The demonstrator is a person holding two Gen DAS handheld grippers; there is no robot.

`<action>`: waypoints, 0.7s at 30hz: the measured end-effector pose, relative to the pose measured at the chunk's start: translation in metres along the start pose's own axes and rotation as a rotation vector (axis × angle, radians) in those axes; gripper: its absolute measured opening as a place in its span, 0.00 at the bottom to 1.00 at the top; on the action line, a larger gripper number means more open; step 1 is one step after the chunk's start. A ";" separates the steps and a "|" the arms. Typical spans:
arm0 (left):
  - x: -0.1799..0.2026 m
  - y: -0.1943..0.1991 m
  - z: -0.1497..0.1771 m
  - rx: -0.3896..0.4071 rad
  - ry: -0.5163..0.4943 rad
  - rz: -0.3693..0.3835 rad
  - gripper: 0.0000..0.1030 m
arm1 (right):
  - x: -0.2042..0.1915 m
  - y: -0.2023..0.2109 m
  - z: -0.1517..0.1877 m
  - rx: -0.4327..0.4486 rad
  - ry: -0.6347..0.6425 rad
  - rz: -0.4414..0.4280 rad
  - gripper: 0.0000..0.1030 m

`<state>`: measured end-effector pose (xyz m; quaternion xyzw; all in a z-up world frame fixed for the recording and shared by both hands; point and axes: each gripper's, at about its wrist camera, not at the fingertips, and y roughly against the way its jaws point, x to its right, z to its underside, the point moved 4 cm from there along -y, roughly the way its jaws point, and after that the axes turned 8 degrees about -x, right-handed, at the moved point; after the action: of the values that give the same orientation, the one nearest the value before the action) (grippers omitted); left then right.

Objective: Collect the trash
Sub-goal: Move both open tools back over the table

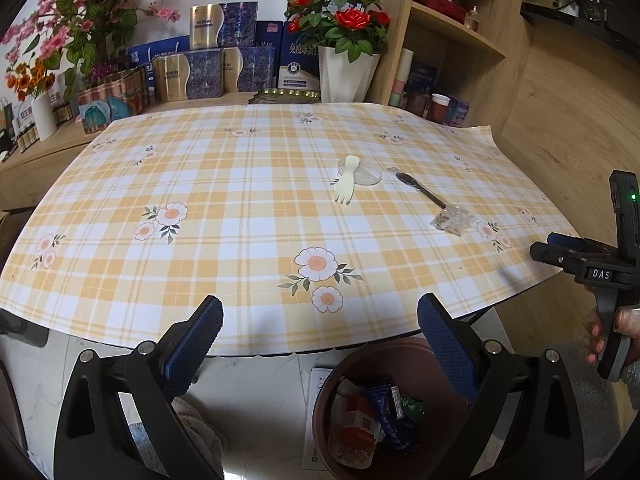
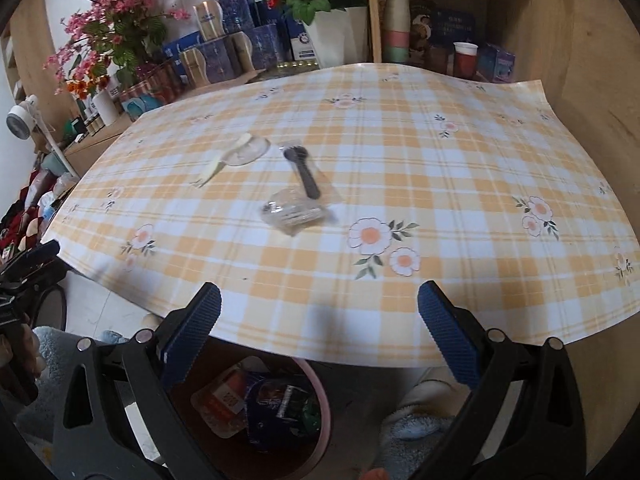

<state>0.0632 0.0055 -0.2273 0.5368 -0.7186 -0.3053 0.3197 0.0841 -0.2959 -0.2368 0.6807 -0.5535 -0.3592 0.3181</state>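
Observation:
On the checked tablecloth (image 1: 240,208) lie a cream plastic fork (image 1: 347,184) resting on a clear round lid (image 1: 362,172), and a black plastic spoon in a clear crumpled wrapper (image 1: 430,200). They also show in the right wrist view: fork (image 2: 224,160), lid (image 2: 250,151), spoon in wrapper (image 2: 300,192). My left gripper (image 1: 320,340) is open and empty over the table's near edge. My right gripper (image 2: 320,332) is open and empty at the near edge; it also shows at the right of the left wrist view (image 1: 588,264). A brown bin (image 1: 400,408) with wrappers stands on the floor below.
Flower pots (image 1: 348,40), boxes (image 1: 208,64) and tins line the back of the table. A wooden shelf unit (image 1: 452,40) with cups stands at the back right. The bin also shows in the right wrist view (image 2: 316,400), beside slippered feet (image 2: 416,420).

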 end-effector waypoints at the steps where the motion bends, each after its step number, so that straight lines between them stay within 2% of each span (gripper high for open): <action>1: 0.000 -0.001 0.000 -0.004 0.001 0.000 0.93 | 0.002 -0.001 -0.001 -0.001 0.000 0.007 0.94; 5: 0.000 -0.002 -0.001 -0.002 0.008 0.004 0.93 | 0.015 -0.010 -0.005 -0.022 0.010 0.050 0.94; 13: -0.006 -0.007 0.004 -0.018 0.019 -0.012 0.93 | 0.028 -0.032 -0.031 -0.030 -0.008 0.017 0.91; 17: -0.008 -0.009 0.006 -0.023 0.026 -0.014 0.93 | 0.014 -0.048 -0.044 -0.043 0.022 -0.014 0.87; 21: -0.009 -0.012 0.008 -0.033 0.030 -0.014 0.93 | -0.010 -0.069 -0.055 -0.081 0.079 -0.035 0.87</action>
<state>0.0655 0.0120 -0.2424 0.5412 -0.7046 -0.3112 0.3371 0.1652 -0.2717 -0.2638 0.6905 -0.5136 -0.3597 0.3605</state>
